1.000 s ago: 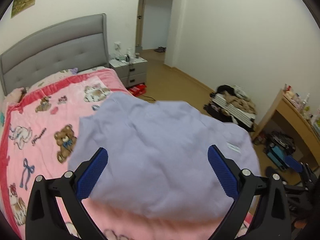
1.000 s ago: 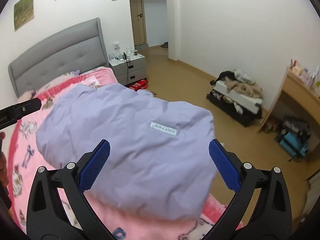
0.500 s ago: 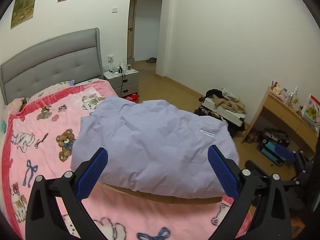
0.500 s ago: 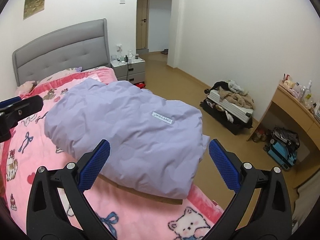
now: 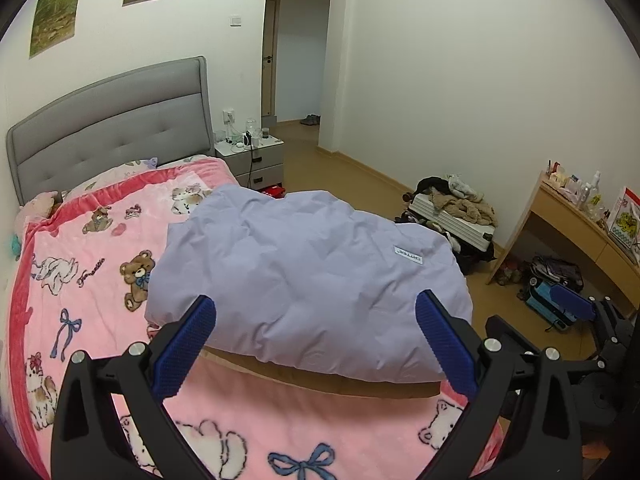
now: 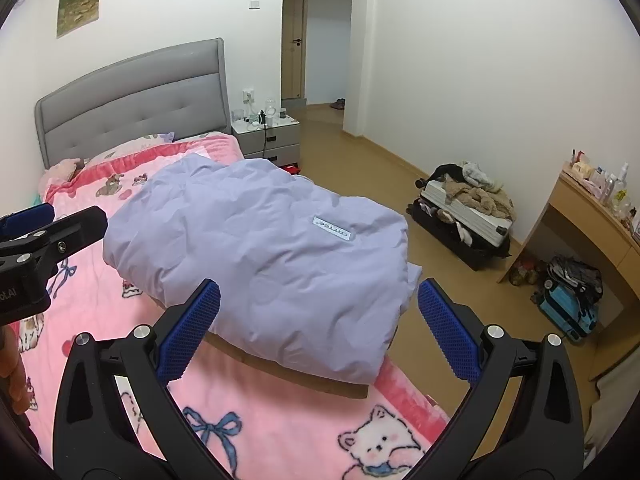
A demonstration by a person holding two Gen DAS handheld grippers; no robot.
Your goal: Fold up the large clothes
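Note:
A folded lilac padded jacket point(image 5: 312, 276) point(image 6: 264, 248) lies on the pink cartoon-print blanket point(image 5: 92, 256) point(image 6: 280, 432), near the bed's right side, with a small white label on top. A brown layer shows under its near edge. My left gripper point(image 5: 316, 344) hovers open, above and short of the jacket's near edge, nothing between its blue pads. My right gripper point(image 6: 318, 328) is likewise open and apart from the jacket, holding nothing. The left gripper point(image 6: 32, 240) also shows at the left edge of the right wrist view.
A grey headboard point(image 5: 108, 128) and a nightstand point(image 5: 256, 160) with cables stand at the far end. On the floor to the right lie an open suitcase with clothes point(image 5: 452, 216) and bags point(image 5: 552, 284) under a wooden desk point(image 5: 580, 224). A doorway point(image 5: 296, 60) opens behind.
Both grippers have drawn back and up from the jacket, which filled the views a second ago. The jacket now rests settled on the blanket.

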